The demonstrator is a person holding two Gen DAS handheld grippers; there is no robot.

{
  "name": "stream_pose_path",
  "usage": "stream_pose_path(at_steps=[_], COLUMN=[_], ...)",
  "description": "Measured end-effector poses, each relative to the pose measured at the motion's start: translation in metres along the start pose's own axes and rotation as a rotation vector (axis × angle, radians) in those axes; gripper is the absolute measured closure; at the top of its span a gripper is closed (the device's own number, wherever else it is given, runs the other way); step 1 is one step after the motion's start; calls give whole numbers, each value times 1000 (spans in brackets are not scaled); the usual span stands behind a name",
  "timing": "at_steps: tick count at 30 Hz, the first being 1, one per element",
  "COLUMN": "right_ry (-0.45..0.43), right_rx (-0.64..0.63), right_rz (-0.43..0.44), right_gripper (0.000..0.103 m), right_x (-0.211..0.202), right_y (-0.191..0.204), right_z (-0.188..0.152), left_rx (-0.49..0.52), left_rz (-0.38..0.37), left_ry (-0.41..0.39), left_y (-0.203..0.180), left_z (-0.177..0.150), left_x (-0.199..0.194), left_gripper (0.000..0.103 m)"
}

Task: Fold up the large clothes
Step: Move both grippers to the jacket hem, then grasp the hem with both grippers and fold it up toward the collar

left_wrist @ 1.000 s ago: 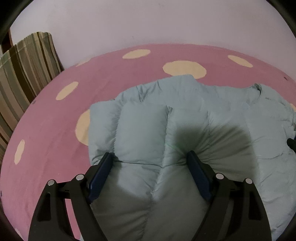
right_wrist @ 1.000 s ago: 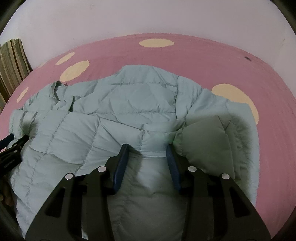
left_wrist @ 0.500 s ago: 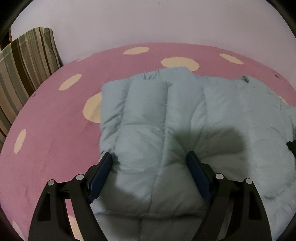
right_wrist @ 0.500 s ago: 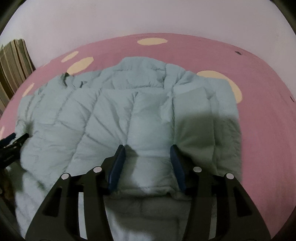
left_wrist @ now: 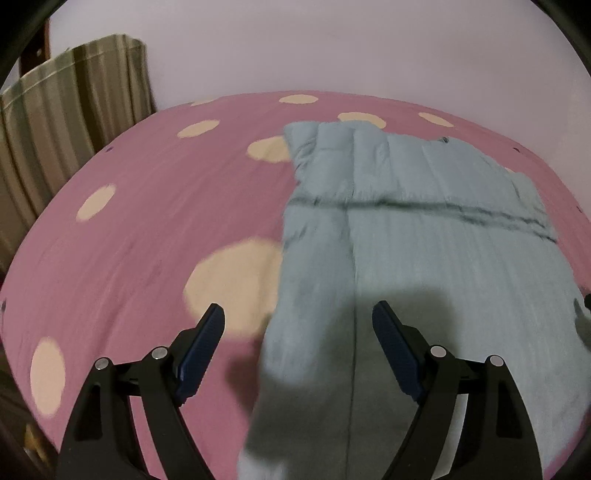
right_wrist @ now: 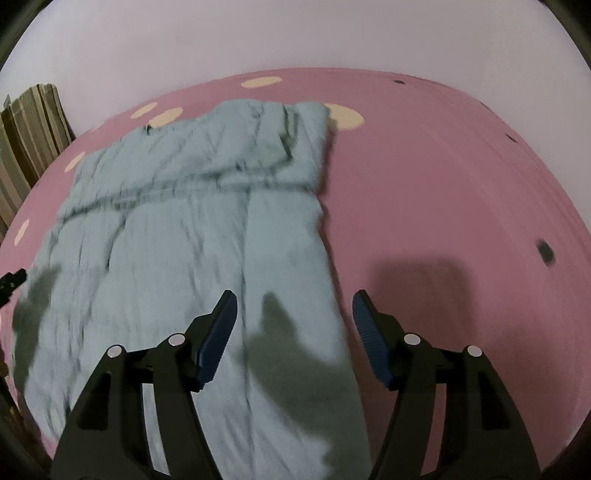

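A pale blue-green quilted puffer jacket [left_wrist: 413, 236] lies spread on the pink bed, with a folded layer across its far part; it also shows in the right wrist view [right_wrist: 207, 236]. My left gripper [left_wrist: 297, 325] is open and empty, raised above the jacket's left edge. My right gripper [right_wrist: 293, 312] is open and empty, raised above the jacket's right edge. The left gripper's tip shows at the left edge of the right wrist view [right_wrist: 13, 278]. Both views are motion-blurred.
The pink bedsheet [left_wrist: 147, 229] with cream dots covers the bed and also shows in the right wrist view [right_wrist: 443, 184]. A striped curtain [left_wrist: 55, 125] hangs at the left. A pale wall [right_wrist: 295, 33] stands behind the bed.
Both grippers have lifted off the jacket and pulled back toward the near side. The right gripper has opened wider. The folded-over layer now lies flat at the far end.
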State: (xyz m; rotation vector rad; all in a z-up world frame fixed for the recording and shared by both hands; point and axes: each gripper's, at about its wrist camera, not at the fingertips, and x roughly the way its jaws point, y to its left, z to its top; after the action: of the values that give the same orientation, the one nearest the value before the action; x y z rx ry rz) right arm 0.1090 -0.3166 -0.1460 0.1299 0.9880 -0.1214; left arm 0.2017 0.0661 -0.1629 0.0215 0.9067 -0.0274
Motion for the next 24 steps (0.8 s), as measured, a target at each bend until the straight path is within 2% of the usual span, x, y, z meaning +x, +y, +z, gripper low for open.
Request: stream_pose_path(at_steps=[1, 7, 13, 16, 17, 18, 19, 20, 24], right_ry=[1, 17, 58, 70, 67, 65, 65, 65, 64], right_rx=[-1, 26, 61, 94, 95, 88, 83, 79, 73], right_rz=[-5, -1, 31, 62, 62, 59, 60, 62, 77], right_gripper=[32, 31, 31, 32, 34, 37, 43, 48, 66], right_x=[-8, -34, -35, -34, -35, -36, -36, -37, -38], right_y=[-3, -17, -23, -26, -26, -24, -23, -21, -20], right_z=[-12, -63, -93, -101, -103, -104, -104, -105, -106], left_rx=[-9, -50, -91, -102, -104, -107, -110, -116, -114], left_rz=[-10, -45, -75, -101, -110, -113, -116, -127, -152], left_ry=[6, 33, 76, 100, 99, 95, 92, 91, 90], left_y=[5, 17, 30, 30, 28, 30, 29, 29, 30], left_z=[-6, -60, -77, -83, -83, -83, -83, -81, -89], left_x=[-3, -17, -17, -3, 1, -12, -10, -7, -26], left_gripper=[21, 21, 21, 21, 21, 22, 24, 32, 49])
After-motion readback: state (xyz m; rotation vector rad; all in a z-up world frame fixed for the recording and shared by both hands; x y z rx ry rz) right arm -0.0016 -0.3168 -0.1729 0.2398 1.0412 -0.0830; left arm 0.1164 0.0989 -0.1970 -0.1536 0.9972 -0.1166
